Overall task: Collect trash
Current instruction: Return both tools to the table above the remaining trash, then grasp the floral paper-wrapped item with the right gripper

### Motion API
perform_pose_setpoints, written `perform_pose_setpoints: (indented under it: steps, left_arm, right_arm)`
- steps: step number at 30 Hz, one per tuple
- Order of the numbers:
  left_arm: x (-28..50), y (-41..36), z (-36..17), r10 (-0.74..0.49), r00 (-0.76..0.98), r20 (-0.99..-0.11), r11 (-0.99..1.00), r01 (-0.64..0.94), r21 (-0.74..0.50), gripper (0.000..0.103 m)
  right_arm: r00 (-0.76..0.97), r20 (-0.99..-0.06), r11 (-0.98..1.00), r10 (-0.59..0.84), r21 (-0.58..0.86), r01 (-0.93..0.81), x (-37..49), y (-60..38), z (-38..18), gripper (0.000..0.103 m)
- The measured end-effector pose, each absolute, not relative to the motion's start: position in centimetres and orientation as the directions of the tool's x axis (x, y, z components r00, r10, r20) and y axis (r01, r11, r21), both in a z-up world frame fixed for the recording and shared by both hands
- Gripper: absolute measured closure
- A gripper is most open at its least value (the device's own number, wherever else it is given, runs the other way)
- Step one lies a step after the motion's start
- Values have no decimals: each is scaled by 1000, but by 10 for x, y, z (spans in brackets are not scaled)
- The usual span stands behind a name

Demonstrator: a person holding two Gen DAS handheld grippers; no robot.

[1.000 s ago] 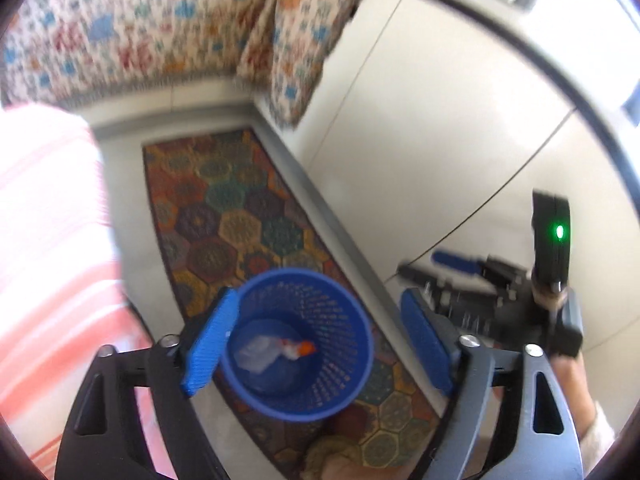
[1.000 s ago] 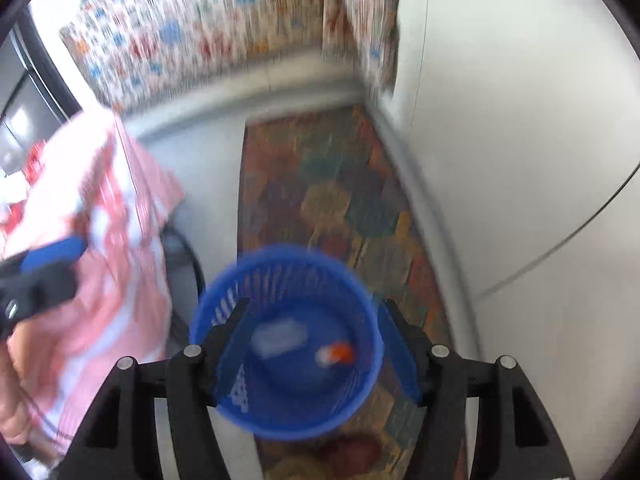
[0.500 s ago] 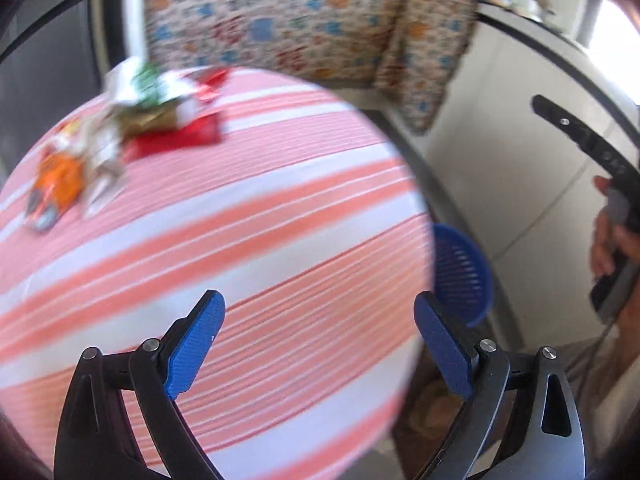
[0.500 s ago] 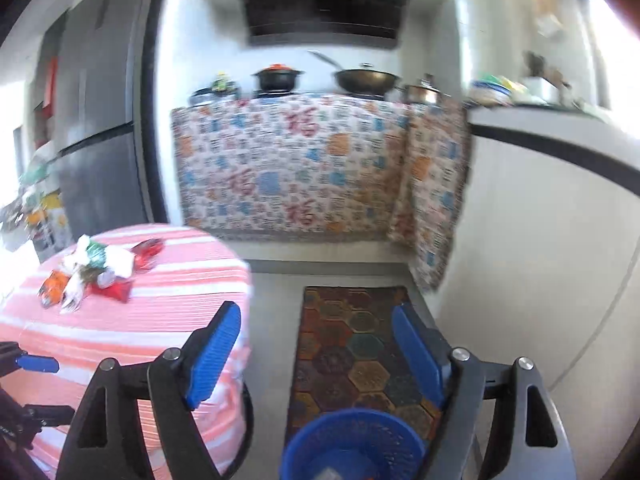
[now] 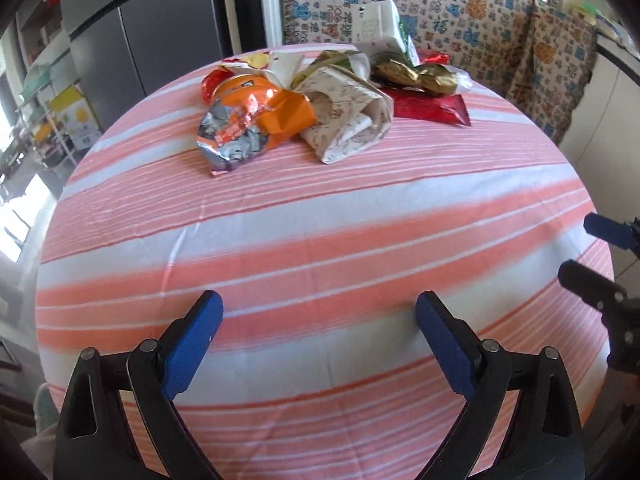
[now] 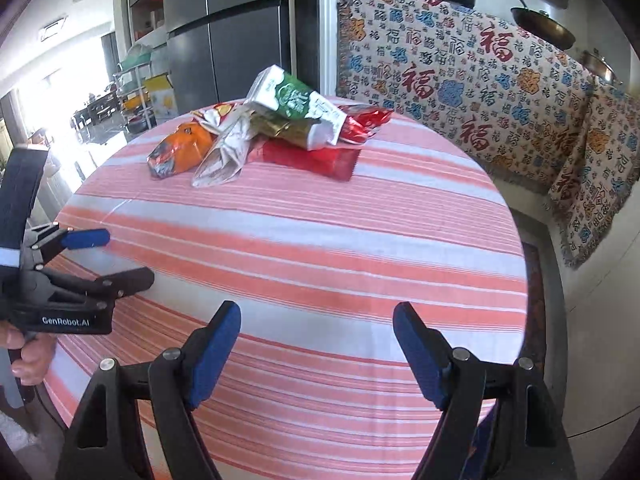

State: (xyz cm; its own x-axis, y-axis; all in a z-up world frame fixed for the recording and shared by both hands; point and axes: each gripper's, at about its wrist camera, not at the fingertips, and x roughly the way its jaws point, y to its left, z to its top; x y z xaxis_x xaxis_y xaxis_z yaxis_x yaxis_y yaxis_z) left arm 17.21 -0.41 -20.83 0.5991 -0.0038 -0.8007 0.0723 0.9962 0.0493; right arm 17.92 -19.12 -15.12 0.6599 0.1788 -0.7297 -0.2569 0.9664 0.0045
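A pile of trash lies at the far side of the round table with a pink-striped cloth (image 5: 304, 216): an orange snack bag (image 5: 256, 120), a patterned paper wrapper (image 5: 344, 120), a red wrapper (image 5: 428, 108), a gold wrapper (image 5: 416, 74) and a green-and-white carton (image 5: 380, 28). My left gripper (image 5: 319, 300) hovers over the near part of the cloth, its jaws opening with nothing between them. My right gripper (image 6: 317, 308) is open and empty over the near edge, well short of the carton (image 6: 296, 104) and orange bag (image 6: 180, 152). Each gripper shows at the edge of the other's view.
A dark fridge (image 6: 228, 40) stands behind the table. A patterned cloth (image 6: 460, 80) drapes the counter at the back right, with pots on top. A strip of rug (image 6: 534, 320) shows on the floor right of the table. No bin is in view.
Both grippers swung away from the blue bin on the floor and up over the striped table. The trash pile has come into view. Both pairs of jaws stand wider.
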Motion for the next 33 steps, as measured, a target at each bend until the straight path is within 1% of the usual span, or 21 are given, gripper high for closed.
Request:
perform_pose_setpoints:
  steps: [2,6,10,15,19,24,28,33]
  left_arm:
    - [178,6,-208,-5,594,-804,997,61,39,0]
    - [189,23,-208,3,594,-804,997,57,46,0]
    - [206,34,-206,3,595,-804,998,54,43,0]
    - [221,46,-207,-53,592,-805,990,136,35,0]
    - [231,54,-207,-53,591,-805,991,132,32,0]
    - [236,57,-208,-52,587,-808,989,143,40,0]
    - [234,62,-206,-47,572,-819,985,161,56,0]
    - [237,82,-205,-33,569,-822,991,123,45,0]
  right_arm:
    - [643,-746,963,175,-6,-269,186,-179,-161,23]
    - [619,-769,960,159,-26,-279,195,-166,-176,23]
    - [603,-778,959,175,-6,-285,201,-169,-179,23]
    - [601,-778,958,184,5,-287,202,-172,-179,23]
    - [602,-777,959,184,8,-282,201,-172,-180,22]
    - [584,-795,967,166,14,-256,211,-165,-180,17]
    - [571,-796,953,200,22,-303,234,-145,-180,17]
    - [553,-794,928,251,34,-372,274,-101,-178,18]
